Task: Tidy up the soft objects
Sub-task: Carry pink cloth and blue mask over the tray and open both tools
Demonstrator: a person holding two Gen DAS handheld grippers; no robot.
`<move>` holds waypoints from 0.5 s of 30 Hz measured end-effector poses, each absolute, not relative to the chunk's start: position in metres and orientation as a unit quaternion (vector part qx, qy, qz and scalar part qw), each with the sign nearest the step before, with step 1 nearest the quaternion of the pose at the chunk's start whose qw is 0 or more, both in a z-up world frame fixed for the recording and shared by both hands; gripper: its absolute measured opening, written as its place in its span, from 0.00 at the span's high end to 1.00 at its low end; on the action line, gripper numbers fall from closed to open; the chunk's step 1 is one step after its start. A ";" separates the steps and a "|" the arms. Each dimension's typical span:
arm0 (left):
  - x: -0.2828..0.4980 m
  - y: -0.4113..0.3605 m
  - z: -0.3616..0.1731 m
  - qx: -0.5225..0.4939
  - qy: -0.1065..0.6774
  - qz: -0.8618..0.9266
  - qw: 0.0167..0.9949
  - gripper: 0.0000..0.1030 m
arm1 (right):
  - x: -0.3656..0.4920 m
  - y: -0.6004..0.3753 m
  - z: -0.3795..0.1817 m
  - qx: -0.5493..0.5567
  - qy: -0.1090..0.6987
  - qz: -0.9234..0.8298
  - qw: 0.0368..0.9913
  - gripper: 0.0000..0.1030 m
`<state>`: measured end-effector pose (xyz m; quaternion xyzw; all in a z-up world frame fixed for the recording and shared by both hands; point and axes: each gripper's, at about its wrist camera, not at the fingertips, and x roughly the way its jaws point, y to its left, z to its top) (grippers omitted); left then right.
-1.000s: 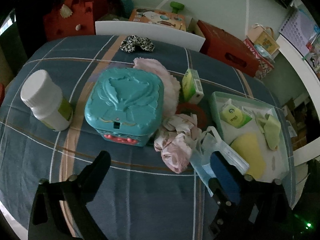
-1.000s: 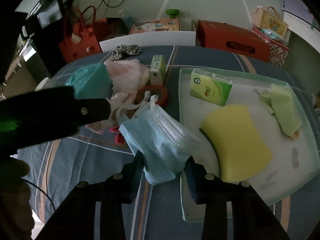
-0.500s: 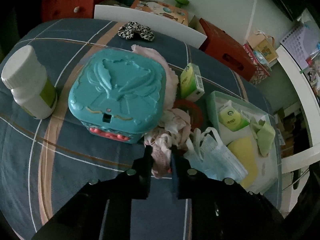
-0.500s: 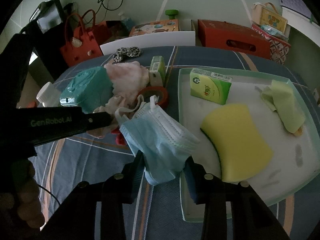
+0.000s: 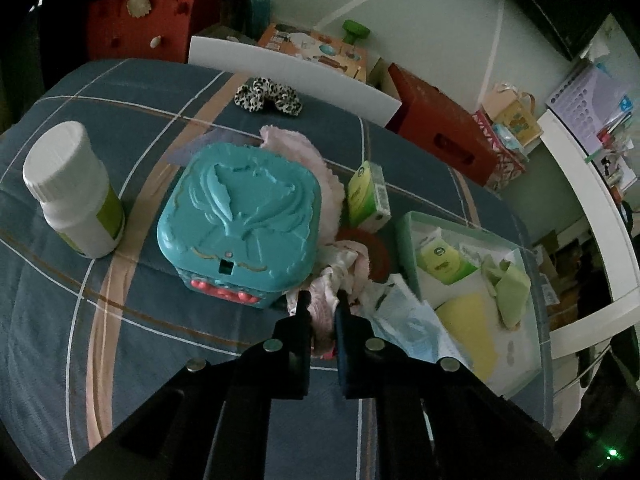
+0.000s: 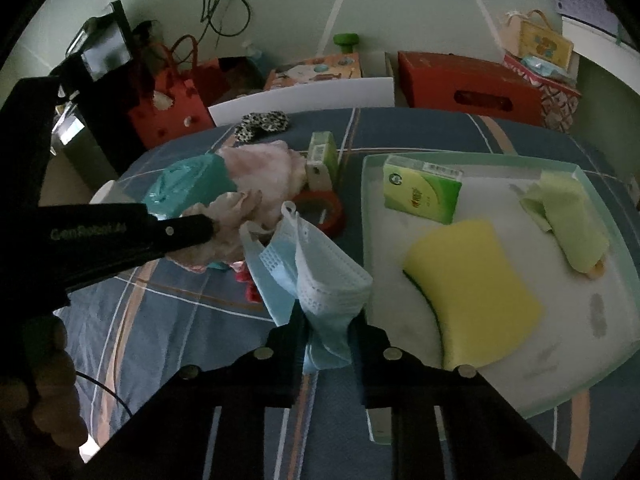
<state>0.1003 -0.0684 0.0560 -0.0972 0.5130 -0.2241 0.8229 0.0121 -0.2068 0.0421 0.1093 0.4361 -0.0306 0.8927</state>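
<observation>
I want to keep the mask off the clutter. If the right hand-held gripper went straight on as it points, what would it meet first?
Probably the red ring just beyond the blue face mask that the right hand-held gripper holds, though depth is unclear.

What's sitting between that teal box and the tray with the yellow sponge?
In the left wrist view: crumpled pink cloth, a red ring and the blue face mask.

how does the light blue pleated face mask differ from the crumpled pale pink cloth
The light blue pleated face mask is folded flat with ear loops; the crumpled pale pink cloth is bunched and shapeless. The mask sits in the right gripper beside the tray; the cloth is in the left gripper by the teal box. Both are soft and gripped.
</observation>
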 end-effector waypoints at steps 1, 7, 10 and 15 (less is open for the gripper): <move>0.100 -0.068 0.057 -0.098 0.511 -0.224 0.824 0.90 | 0.012 -0.207 0.042 0.110 0.435 -0.028 0.893 0.81; 0.097 -0.065 0.068 -0.101 0.493 -0.226 0.834 0.90 | 0.008 -0.208 0.050 0.118 0.420 -0.027 0.899 0.81; 0.094 -0.062 0.078 -0.105 0.479 -0.228 0.841 0.90 | 0.006 -0.209 0.057 0.121 0.410 -0.026 0.904 0.81; 0.080 -0.058 0.110 -0.105 0.427 -0.235 0.867 0.90 | -0.002 -0.213 0.075 0.124 0.383 -0.031 0.915 0.81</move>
